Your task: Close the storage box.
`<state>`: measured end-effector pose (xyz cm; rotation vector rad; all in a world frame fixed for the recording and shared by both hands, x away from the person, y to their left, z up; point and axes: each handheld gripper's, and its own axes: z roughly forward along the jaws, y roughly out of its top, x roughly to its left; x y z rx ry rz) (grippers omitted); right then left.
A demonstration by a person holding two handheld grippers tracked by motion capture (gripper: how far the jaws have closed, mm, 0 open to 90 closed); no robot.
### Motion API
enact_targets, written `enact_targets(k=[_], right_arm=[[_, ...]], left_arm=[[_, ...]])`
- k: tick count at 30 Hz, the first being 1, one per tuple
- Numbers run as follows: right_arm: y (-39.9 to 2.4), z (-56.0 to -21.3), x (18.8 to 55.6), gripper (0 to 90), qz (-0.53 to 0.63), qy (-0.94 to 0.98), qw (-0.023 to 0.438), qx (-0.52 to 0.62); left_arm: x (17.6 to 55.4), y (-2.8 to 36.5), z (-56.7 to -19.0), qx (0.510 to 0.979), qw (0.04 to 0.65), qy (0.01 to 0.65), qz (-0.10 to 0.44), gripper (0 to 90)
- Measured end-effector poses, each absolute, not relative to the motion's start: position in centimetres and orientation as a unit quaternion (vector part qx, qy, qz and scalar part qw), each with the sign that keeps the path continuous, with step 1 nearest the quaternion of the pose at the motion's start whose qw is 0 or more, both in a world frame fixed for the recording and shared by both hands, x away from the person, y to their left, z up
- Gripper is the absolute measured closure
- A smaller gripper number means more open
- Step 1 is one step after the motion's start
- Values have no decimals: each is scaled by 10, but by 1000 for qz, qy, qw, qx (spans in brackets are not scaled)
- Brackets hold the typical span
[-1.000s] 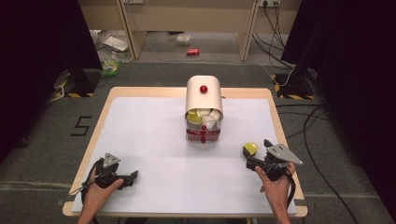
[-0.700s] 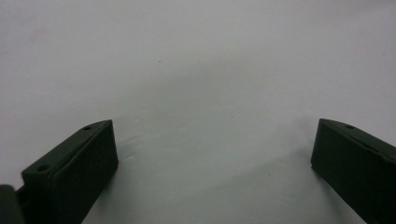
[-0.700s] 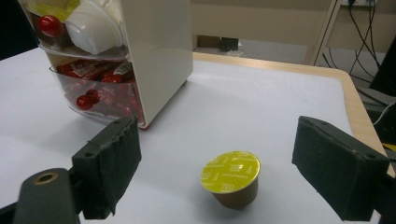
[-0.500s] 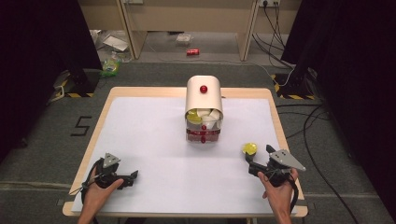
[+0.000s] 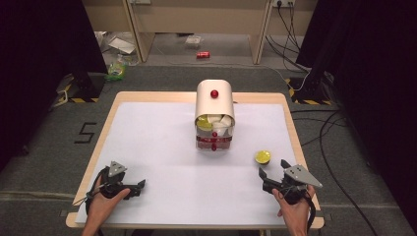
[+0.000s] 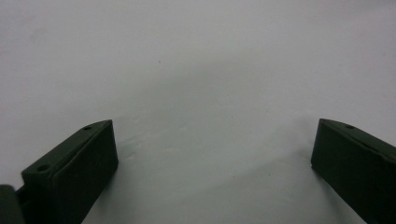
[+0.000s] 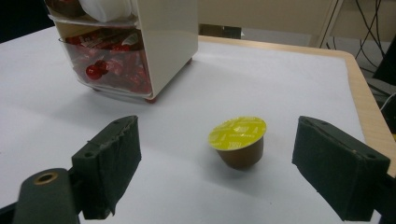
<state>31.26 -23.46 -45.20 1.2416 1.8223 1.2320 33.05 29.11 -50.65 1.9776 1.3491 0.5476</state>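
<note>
Black jaws spread wide on the right hand-held gripper [image 7: 205, 179], nothing between the pads, and it sits low at the near right corner of the tabletop [image 5: 147, 132]. In the high view that same right hand-held gripper [image 5: 275, 169] points away from the person, gripped from behind by the right hand [image 5: 294, 212]. Just ahead of its open jaws stands a capsule [image 7: 239, 141], brown-bodied with a yellow foil lid, upright on the white surface and touching neither pad. From above, the capsule [image 5: 262, 157] lies just beyond the jaw tips, close to the right edge.

Further out, at the middle of the tabletop, stands a cream dispenser [image 5: 215, 114] with a rounded top and a red knob [image 5: 214, 93]. Its clear lower drawer [image 7: 109, 60] holds red packets, and white and yellow capsules sit in the tier above.

Over at the near left corner, the left hand-held gripper [image 5: 137, 186] is also spread wide, held by the left hand [image 5: 105, 200]. Its own view shows the two jaws of the left hand-held gripper [image 6: 212, 154] well apart over bare white tabletop [image 6: 201, 70].
</note>
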Motion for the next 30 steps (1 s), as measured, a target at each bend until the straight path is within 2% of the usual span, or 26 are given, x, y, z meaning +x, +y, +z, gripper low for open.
enact_targets(k=[30], right_arm=[[-249, -465, 285, 156, 436, 704, 288, 481]], left_arm=[[331, 291, -507, 758, 336, 517, 210, 0]])
